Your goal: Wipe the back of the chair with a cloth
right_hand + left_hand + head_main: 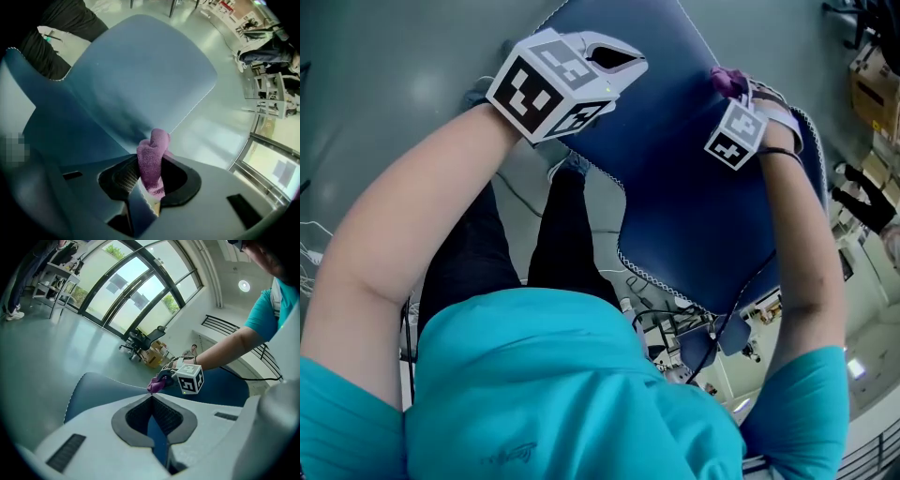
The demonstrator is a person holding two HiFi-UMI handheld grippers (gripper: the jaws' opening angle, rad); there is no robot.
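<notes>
Nothing here reads as a word or number. The left tongs point(614, 58) and right tongs point(731, 82) carry cubes point(546, 86) with black-and-white square patterns only; the small mark on the teal shirt point(581, 394) is illegible.

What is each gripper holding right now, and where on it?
The left gripper clamps the blue chair back at its rim. The right gripper pinches the purple cloth by a bunched fold, over that same rim.

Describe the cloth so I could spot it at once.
Start at the big blue chair in the middle of the head view. At its right edge, the right gripper has its jaws shut on the cloth. It is a small fuzzy wad, the only purple thing against blue chair and grey floor.
</notes>
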